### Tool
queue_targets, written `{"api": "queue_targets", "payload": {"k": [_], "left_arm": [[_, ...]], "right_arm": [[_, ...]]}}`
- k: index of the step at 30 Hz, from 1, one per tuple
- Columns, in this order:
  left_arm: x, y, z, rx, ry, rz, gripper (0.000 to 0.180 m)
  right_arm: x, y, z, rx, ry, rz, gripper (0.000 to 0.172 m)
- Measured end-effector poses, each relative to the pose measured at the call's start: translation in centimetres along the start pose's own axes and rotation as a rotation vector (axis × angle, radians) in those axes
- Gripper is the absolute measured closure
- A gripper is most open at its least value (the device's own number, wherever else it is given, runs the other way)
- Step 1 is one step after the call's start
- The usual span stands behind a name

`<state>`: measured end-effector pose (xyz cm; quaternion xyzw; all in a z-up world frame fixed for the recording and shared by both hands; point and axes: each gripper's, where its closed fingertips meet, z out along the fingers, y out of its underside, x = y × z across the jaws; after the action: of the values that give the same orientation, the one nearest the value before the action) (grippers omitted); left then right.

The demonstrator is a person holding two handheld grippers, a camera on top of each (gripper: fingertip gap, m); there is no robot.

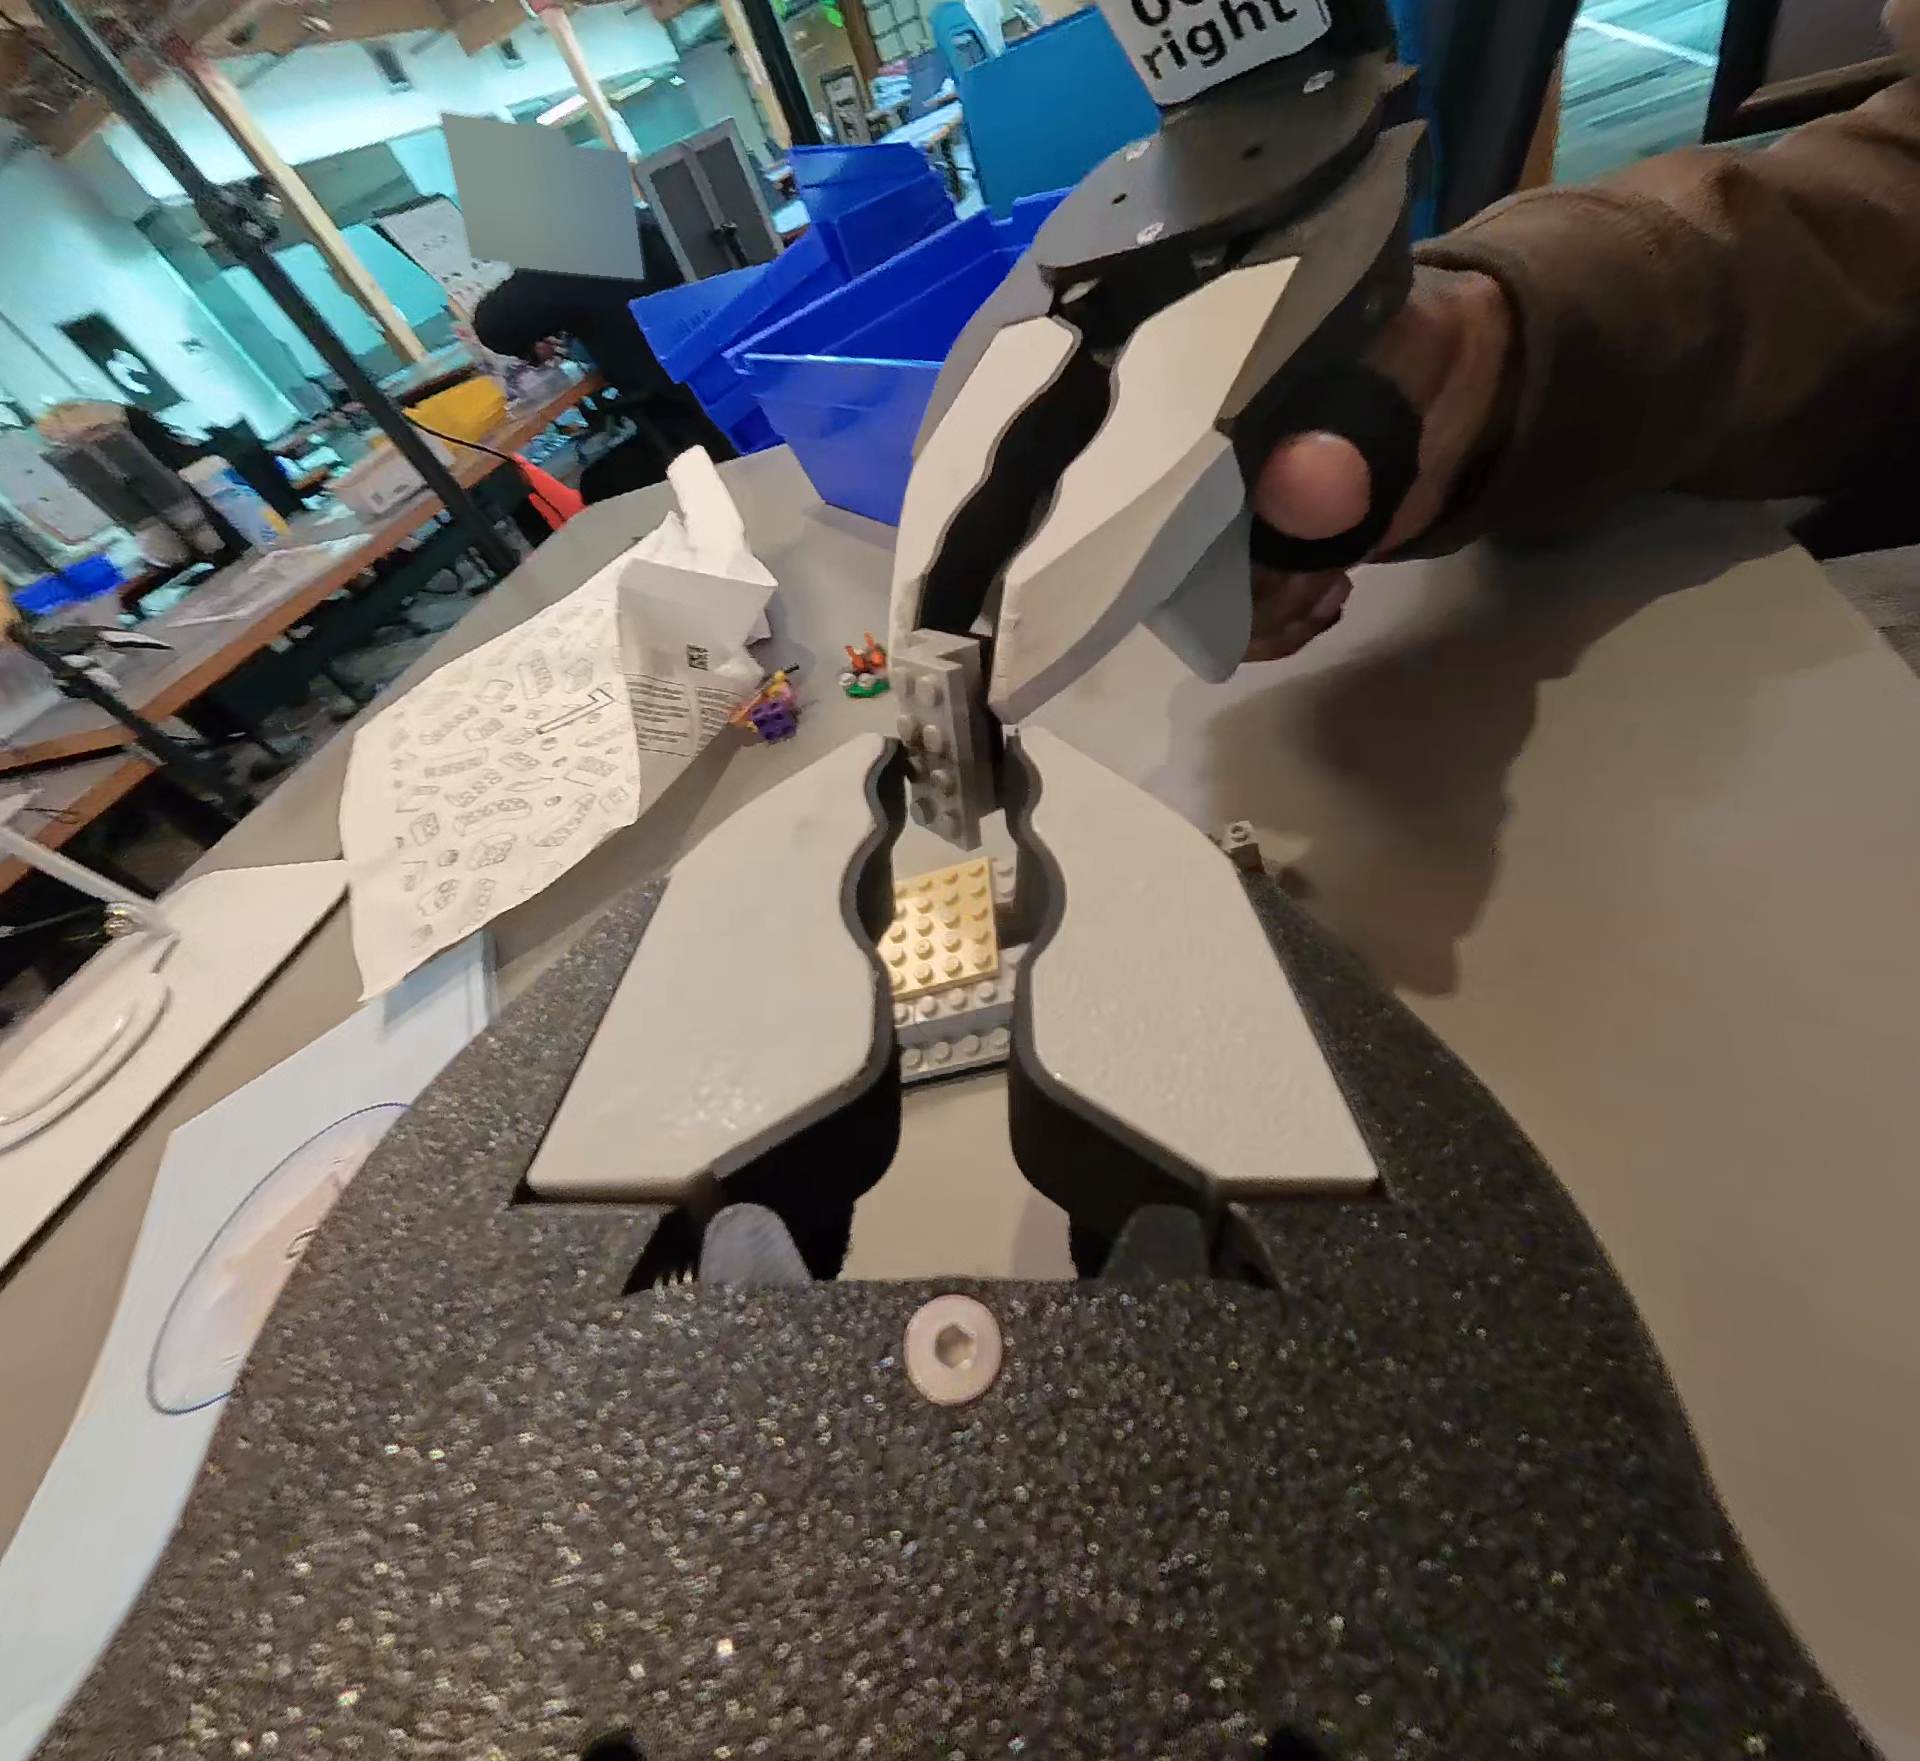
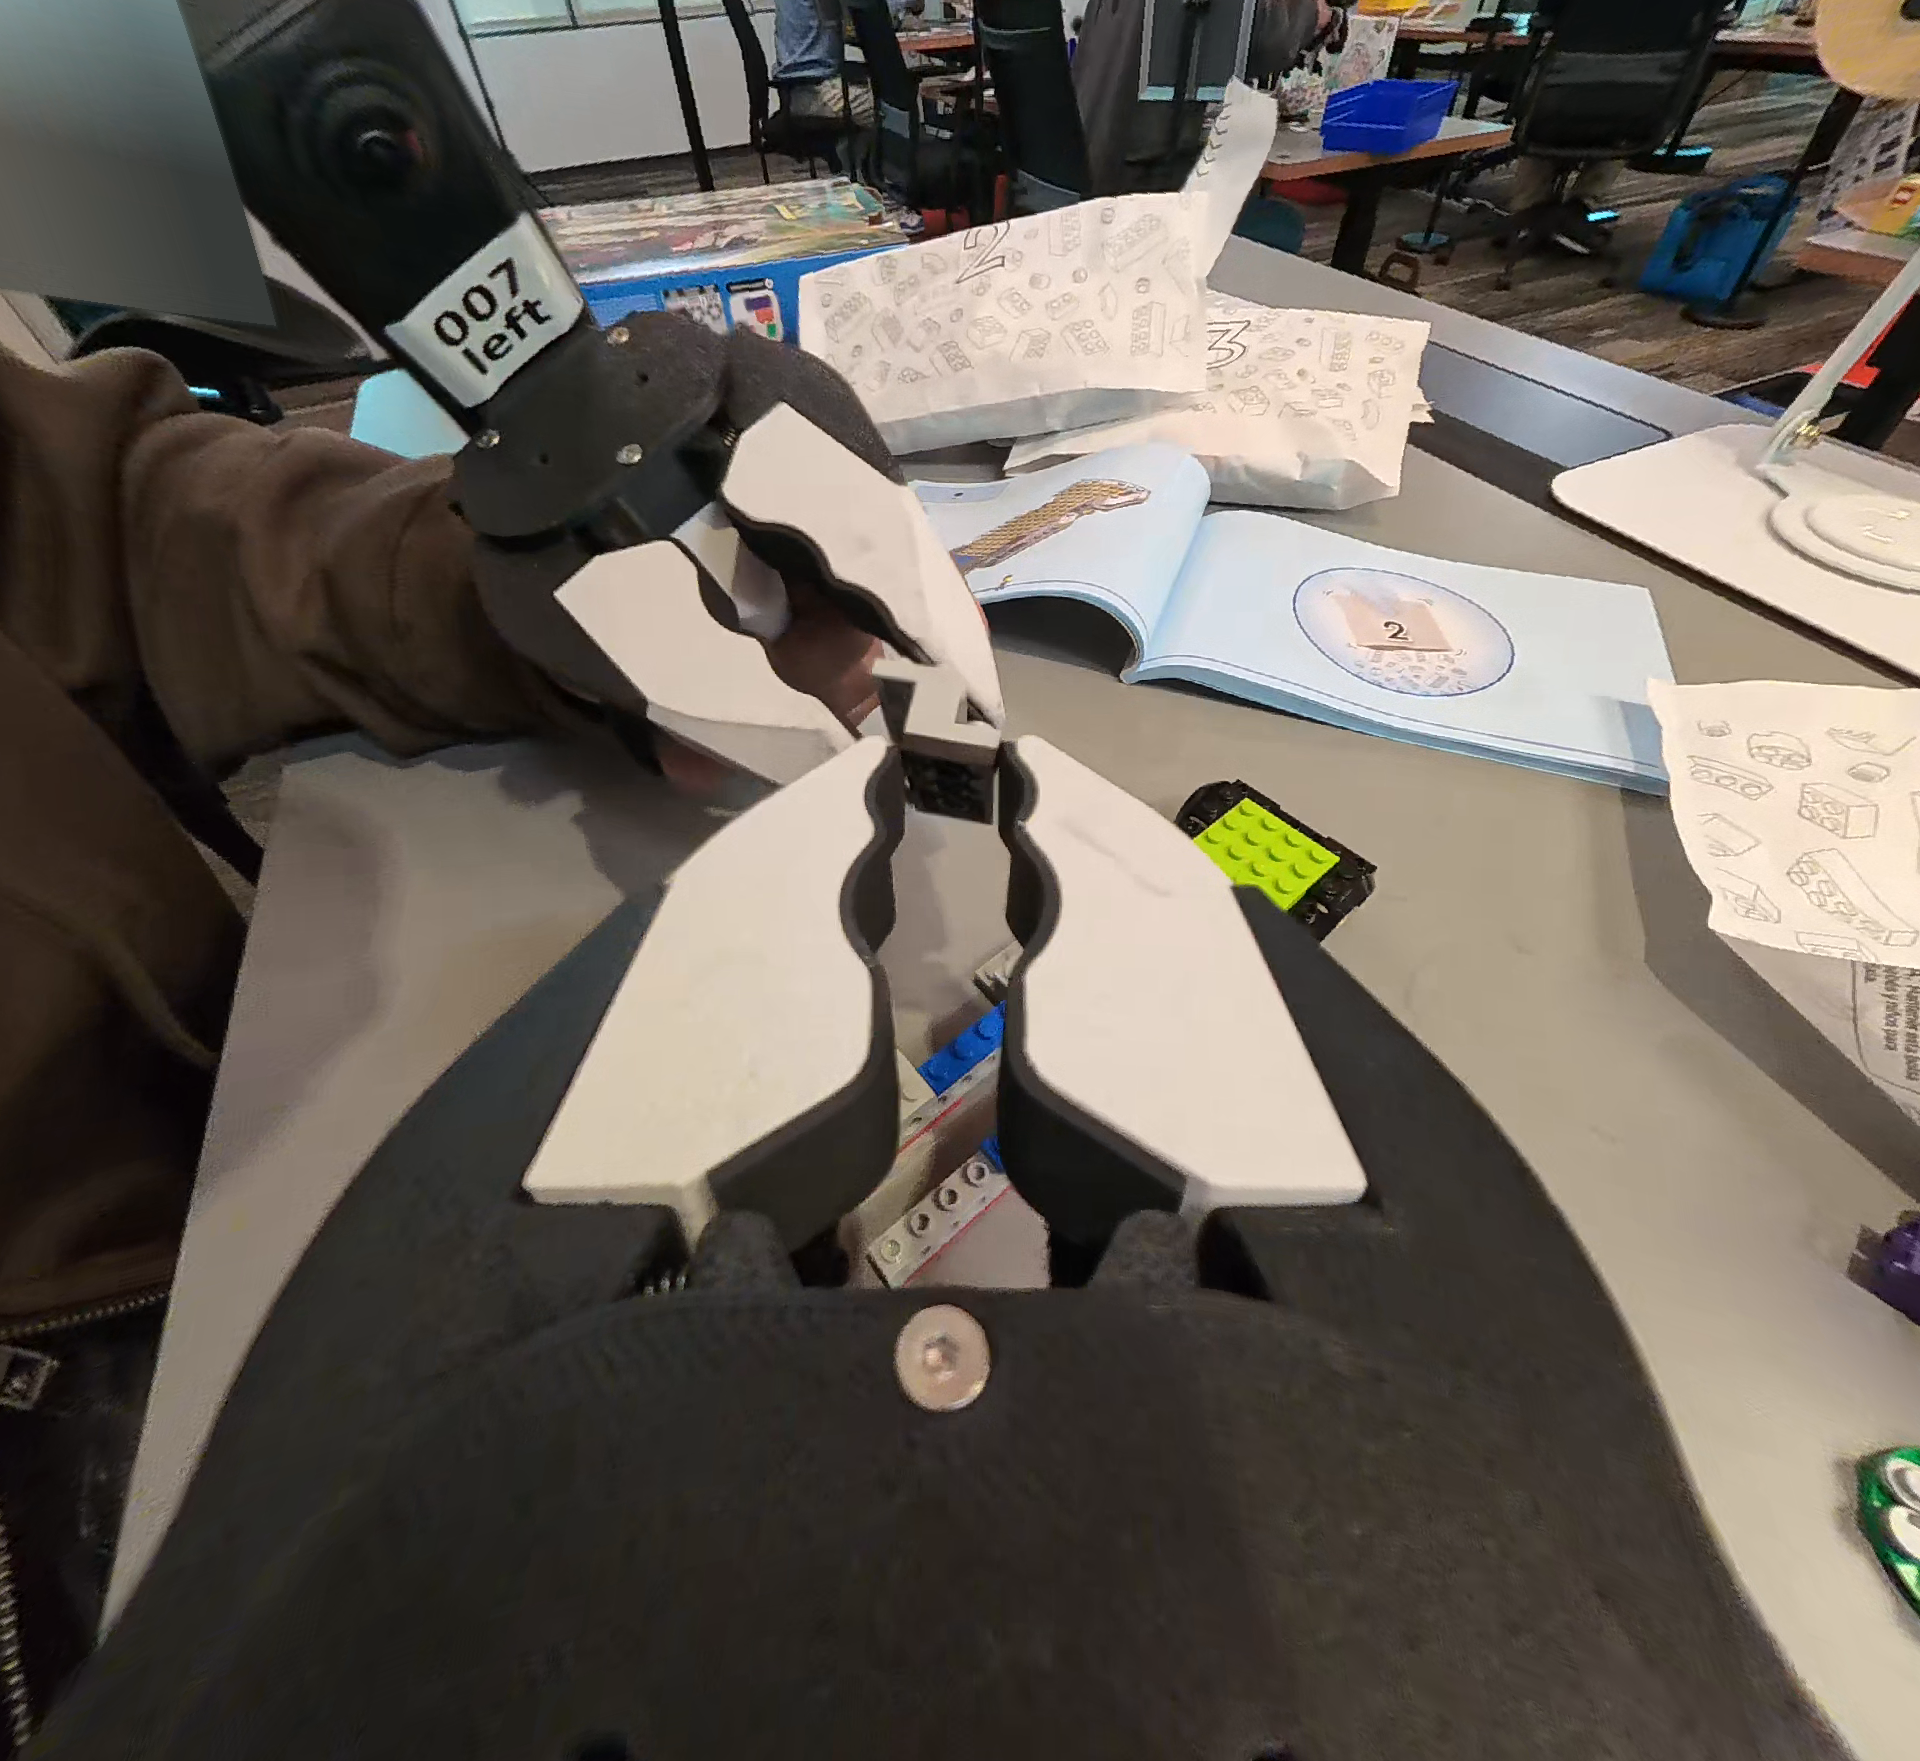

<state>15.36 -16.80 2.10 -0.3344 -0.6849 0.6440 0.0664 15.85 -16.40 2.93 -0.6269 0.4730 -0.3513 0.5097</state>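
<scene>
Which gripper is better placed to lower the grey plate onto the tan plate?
Left gripper, probably: both grip the grey plate, but the tan plate lies just beneath the left one.

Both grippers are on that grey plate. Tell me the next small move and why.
Probably hold the left gripper steady and ease open the right gripper: both sets of fingertips clamp the same grey stepped plate in mid-air above the table, so one should release before either pulls away.

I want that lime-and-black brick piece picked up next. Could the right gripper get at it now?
Probably not yet: the right gripper is shut on the grey brick plate. The lime-and-black brick piece lies unobstructed nearby.
</scene>
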Motion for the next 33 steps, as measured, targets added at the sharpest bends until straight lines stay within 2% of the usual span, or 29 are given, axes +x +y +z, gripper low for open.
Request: {"api": "queue_targets", "payload": {"k": [7,11,12,33], "left_arm": [[1.1,-0.1,-0.6,-0.004,0.132,0.01,0.153],[2.1,0.7,-0.2,-0.06,0.166,0.067,0.154],[2.5,0.8,-0.2,-0.066,0.185,0.083,0.159],[1.7,1.4,-0.1,-0.142,0.09,0.131,0.164]], "right_arm": [[-0.6,0.7,-0.2,-0.058,-0.038,-0.074,0.155],[-1.6,1.5,0.0,-0.11,-0.072,-0.146,0.155],[-1.8,1.7,0.1,-0.119,-0.075,-0.162,0.155],[-0.9,1.9,0.3,-0.078,-0.004,-0.157,0.155]]}}
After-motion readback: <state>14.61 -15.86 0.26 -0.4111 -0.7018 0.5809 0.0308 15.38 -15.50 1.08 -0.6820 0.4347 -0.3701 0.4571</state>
